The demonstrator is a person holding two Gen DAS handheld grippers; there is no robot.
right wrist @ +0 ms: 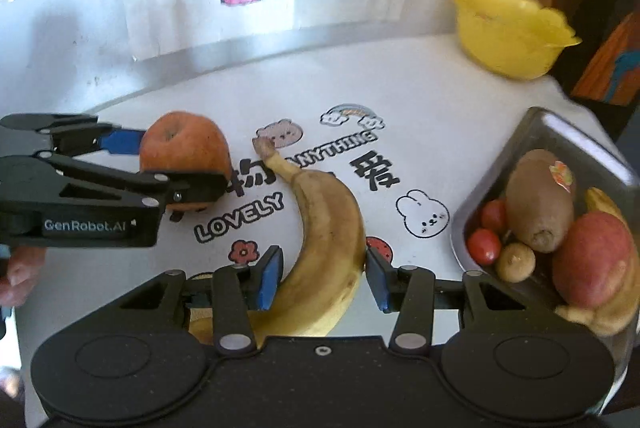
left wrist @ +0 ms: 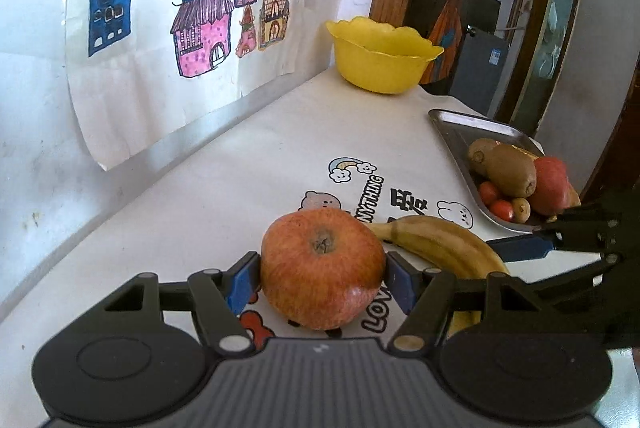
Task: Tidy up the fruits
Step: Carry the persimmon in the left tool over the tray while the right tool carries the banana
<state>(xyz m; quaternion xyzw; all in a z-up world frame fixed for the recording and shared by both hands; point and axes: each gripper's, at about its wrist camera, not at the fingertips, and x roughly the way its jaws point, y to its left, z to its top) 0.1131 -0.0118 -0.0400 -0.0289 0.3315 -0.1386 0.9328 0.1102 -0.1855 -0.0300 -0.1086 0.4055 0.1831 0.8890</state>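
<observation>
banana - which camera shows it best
The right wrist view: the banana runs nearly whole from stem to base between the open right hand-held gripper. In the left wrist view only its middle shows, one end hidden behind the apple, the other behind the left hand-held gripper.

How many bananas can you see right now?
2. One banana lies on the table between the right tool fingers. Another banana sits in the metal tray, mostly hidden under fruit; more may be buried.
</observation>
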